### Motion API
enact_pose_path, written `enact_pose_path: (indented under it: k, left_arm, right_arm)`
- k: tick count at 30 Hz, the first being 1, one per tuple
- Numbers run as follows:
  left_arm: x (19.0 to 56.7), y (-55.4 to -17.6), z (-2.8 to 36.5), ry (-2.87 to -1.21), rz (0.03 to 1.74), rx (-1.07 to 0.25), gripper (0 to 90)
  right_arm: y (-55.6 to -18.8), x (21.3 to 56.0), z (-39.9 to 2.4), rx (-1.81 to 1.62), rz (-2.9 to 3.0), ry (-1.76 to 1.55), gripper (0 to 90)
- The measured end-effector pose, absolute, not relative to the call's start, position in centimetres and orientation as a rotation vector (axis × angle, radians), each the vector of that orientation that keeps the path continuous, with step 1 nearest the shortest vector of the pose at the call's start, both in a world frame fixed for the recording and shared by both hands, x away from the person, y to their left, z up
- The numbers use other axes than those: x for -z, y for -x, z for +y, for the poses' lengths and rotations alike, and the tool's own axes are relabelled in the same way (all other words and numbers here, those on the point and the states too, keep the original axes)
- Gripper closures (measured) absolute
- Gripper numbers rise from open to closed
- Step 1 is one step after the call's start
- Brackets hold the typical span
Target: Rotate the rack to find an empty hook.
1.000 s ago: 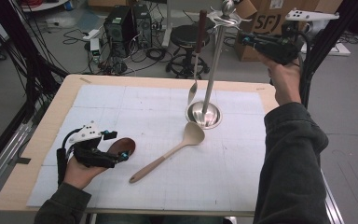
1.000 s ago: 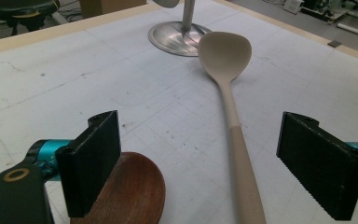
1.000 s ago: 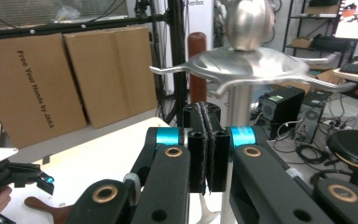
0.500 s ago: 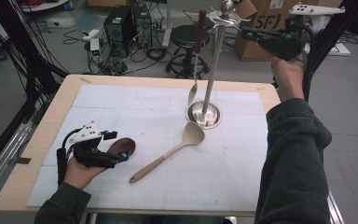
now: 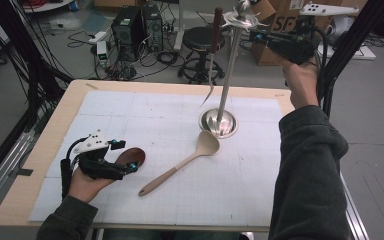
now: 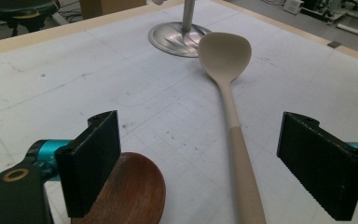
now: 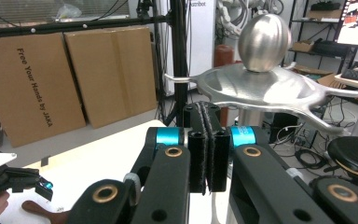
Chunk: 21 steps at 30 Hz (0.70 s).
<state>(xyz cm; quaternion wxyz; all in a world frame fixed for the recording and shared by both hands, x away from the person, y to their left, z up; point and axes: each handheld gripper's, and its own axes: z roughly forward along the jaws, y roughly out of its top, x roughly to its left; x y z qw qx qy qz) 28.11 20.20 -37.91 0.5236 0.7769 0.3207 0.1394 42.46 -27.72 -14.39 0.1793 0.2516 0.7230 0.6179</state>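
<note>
Here the wooden spoon lies near the worktop's left edge, under the left gripper, whose jaws stand spread, one over its bowl; the beige spoon lies alongside; the right gripper, jaws pressed together and empty, hovers beside the steel rack's top.

The table bears a white mat; beige spoon, brown spoon, steel stand.

Person is wearing dark grey-green sleeves. Grippers are showing black bodies — left gripper with ribbed black pads, teal collars, brass-ringed screws; right gripper the same — white plates, black cables trailing.
</note>
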Motion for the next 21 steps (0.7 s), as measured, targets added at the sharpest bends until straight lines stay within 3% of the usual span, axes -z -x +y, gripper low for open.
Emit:
enact_pose_path:
  k: [21]
  left_arm:
    - [37.8, -28.1, 20.4, -1.854, 0.768, -0.337, 14.0]
  right_arm:
    - [-43.0, 14.2, -23.8, -1.718, 2.061, -0.697, 89.7]
